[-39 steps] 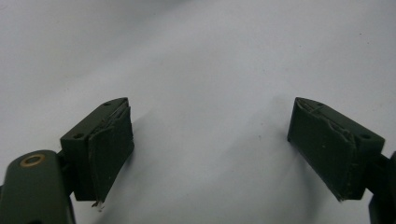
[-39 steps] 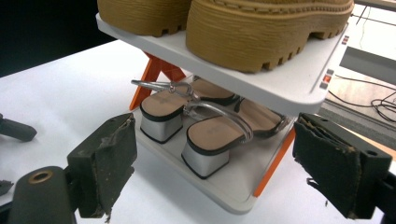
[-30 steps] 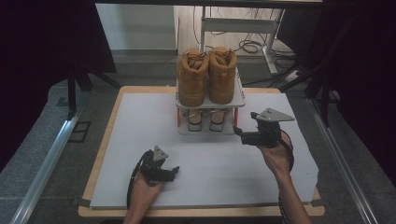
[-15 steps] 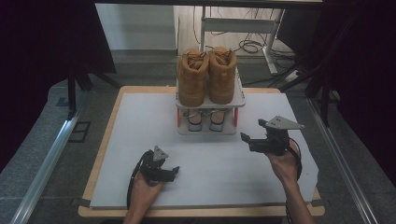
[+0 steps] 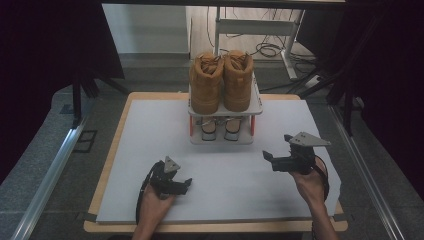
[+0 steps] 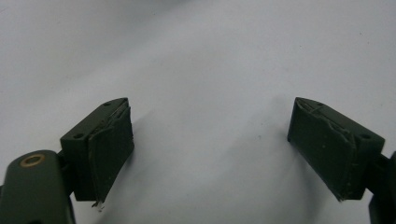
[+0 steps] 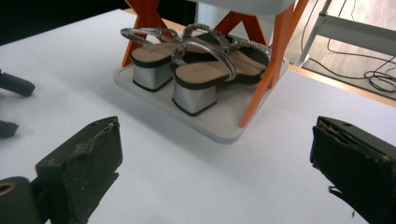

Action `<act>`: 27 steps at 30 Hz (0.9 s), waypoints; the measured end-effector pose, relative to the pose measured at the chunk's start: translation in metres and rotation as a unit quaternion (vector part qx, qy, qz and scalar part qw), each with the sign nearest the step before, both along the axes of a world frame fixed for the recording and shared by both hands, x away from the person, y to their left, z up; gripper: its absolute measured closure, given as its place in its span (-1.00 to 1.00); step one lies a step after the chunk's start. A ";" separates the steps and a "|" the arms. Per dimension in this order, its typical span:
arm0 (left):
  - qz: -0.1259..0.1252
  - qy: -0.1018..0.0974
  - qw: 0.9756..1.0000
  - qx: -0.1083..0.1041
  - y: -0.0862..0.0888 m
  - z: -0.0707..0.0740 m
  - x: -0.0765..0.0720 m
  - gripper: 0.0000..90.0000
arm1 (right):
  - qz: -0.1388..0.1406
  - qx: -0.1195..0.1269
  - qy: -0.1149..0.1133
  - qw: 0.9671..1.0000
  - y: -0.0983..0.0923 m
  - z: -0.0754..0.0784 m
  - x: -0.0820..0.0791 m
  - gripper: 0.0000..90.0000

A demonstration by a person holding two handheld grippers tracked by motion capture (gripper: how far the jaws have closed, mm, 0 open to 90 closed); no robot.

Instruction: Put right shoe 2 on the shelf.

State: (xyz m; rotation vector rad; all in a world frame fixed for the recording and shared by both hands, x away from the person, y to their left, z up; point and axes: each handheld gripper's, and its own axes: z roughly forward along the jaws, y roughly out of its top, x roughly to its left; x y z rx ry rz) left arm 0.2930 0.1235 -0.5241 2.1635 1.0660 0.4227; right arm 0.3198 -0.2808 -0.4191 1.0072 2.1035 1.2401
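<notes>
Right gripper [image 5: 270, 159]: fingers [image 7: 79, 163] have just been opening, now wide, nothing between them, aimed at the sandals [image 7: 196, 70] on the rack's [image 5: 225, 137] lower shelf. Left gripper [image 5: 186, 184]: fingers wide, empty, hand resting low on the bench [image 5: 150, 135].

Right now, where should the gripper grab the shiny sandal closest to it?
Probably by the silver block heel of the nearer sandal, coming from the open front of the shoe rack. The heel faces the open right gripper, looks flat-sided and firm; the thin straps would likely slip.
</notes>
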 end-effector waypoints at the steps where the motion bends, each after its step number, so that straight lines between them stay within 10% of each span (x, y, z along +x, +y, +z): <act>1: 0.001 0.001 1.000 -0.001 0.000 0.000 0.000 -0.69 | -0.001 0.000 0.001 1.000 -0.001 -0.001 -0.001 -0.97; 27: 0.000 0.001 1.000 0.000 0.000 0.000 0.000 -0.69 | -0.021 -0.020 0.034 0.999 -0.025 -0.050 -0.024 -0.98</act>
